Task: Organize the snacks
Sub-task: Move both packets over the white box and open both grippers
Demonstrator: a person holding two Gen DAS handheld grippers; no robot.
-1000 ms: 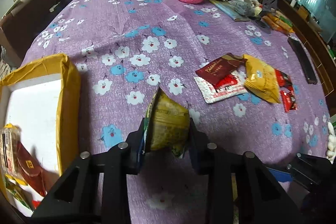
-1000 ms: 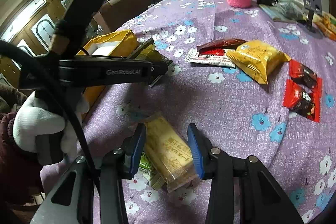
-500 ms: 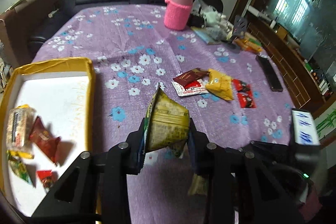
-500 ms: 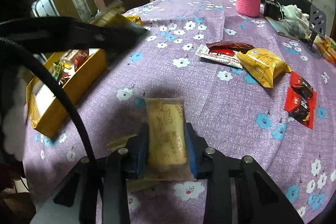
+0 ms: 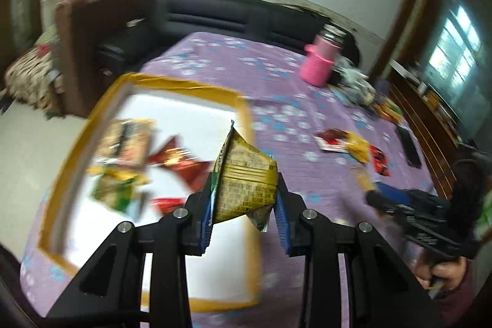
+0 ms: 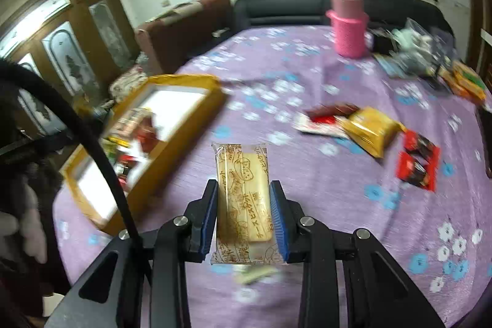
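Note:
My left gripper [image 5: 244,205] is shut on a yellow-green snack packet [image 5: 246,180] and holds it in the air over the right edge of the yellow-rimmed box [image 5: 187,85], which holds several snacks [image 5: 129,143]. My right gripper [image 6: 244,211] is shut on a clear-wrapped biscuit packet [image 6: 243,189], lifted above the purple cloth. The box also shows in the right wrist view [image 6: 172,140] at the left. Loose snacks lie to the right: a yellow bag [image 6: 372,128] and red packets [image 6: 415,165].
A pink-sleeved flask [image 6: 349,33] stands at the far side of the table. Clutter [image 6: 430,57] lies at the far right, with a dark remote [image 5: 407,140]. A small green wrapper [image 6: 255,274] lies under my right gripper. Sofa and chair stand beyond the table.
Both grippers have risen. The left one has swung left with its packet, from over the cloth to over the box. The right one has lifted the biscuit packet off the cloth.

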